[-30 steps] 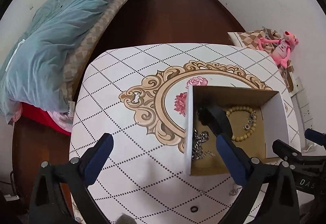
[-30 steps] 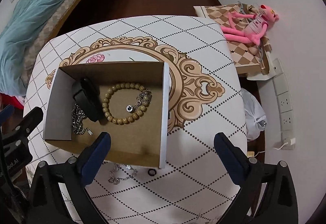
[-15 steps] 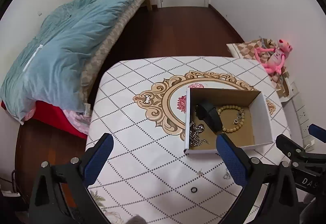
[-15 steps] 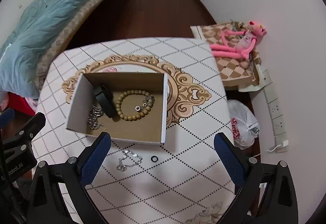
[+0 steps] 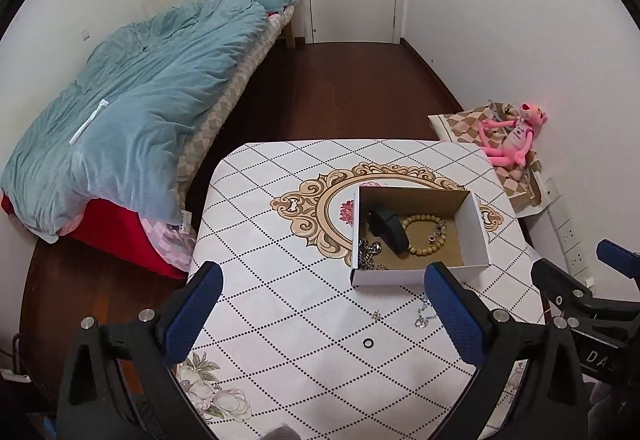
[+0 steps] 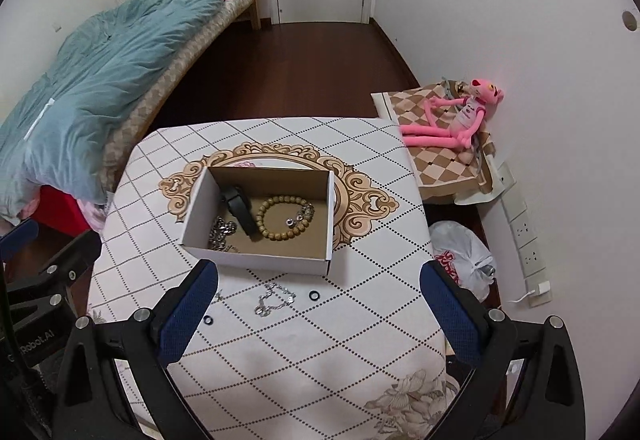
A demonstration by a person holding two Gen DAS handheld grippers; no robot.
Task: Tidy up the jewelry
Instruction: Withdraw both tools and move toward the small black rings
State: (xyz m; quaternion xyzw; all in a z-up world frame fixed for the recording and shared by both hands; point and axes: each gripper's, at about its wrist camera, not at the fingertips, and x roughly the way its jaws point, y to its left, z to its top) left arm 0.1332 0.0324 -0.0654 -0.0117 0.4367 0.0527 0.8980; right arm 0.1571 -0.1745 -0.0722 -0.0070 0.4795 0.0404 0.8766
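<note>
Both grippers spread wide above a table with a box of jewelry.

Left wrist view: the left gripper [image 5: 320, 314] hangs empty, fingers far apart, over the table [image 5: 280, 240]; the box [image 5: 478, 224] holds a bead bracelet [image 5: 424, 236], a black band [image 5: 390, 230] and a chain [image 5: 370, 252]. Right wrist view: the right gripper [image 6: 318, 314] is likewise wide and empty; near the box [image 6: 196, 207] a silver chain [image 6: 274, 300] and two black rings [image 6: 314, 296] lie on the tabletop.
</note>
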